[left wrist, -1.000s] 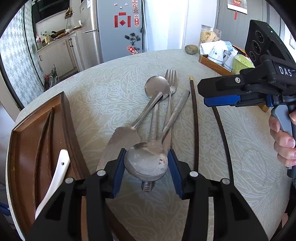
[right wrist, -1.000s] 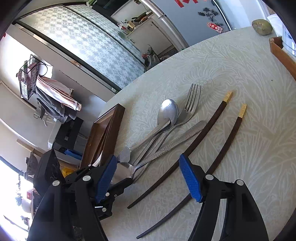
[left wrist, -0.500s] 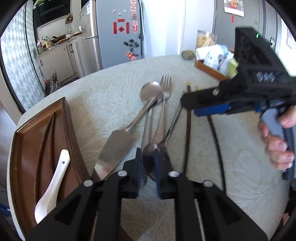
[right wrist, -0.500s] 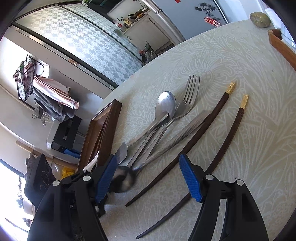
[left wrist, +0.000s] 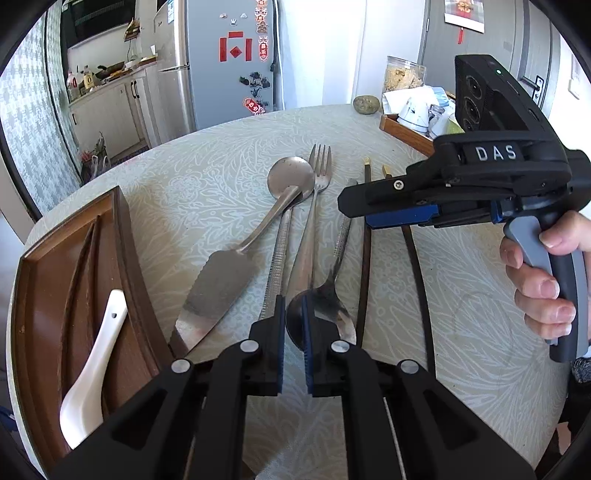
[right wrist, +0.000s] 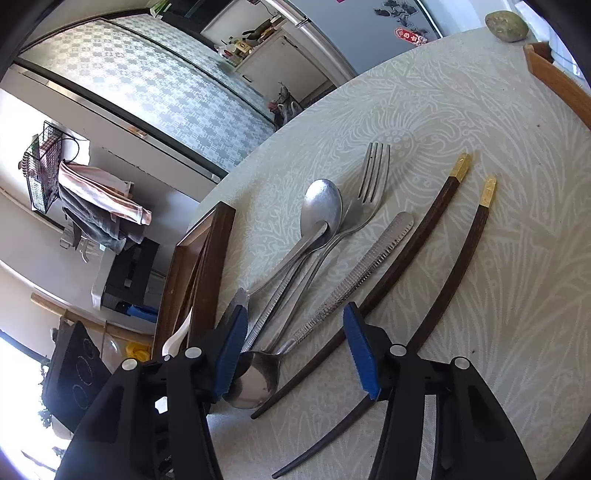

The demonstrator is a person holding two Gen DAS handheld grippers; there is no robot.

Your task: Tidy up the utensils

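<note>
Kitchen, round bench (left wrist: 207, 192) with pale patterned cloth. Left claw (left wrist: 293, 325) clamped on spoon (left wrist: 321, 314) bowl, near centre; lift straight, avoid dragging crossed handles. Right claw (right wrist: 291, 354) closing over near cutlery, nothing pinched yet. Wooden tray (left wrist: 122, 236) left holds white ceramic spoon (left wrist: 92, 369).

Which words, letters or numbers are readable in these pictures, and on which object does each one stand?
"DAS": white letters on the black body of the right gripper.
Red decorations on the fridge: signs, too blurred to read.
Red hanging on the grey door: too small to read.
Labels on bottles on the kitchen counter: too small to read.
Nothing readable on the utensils or the wooden tray.
</note>
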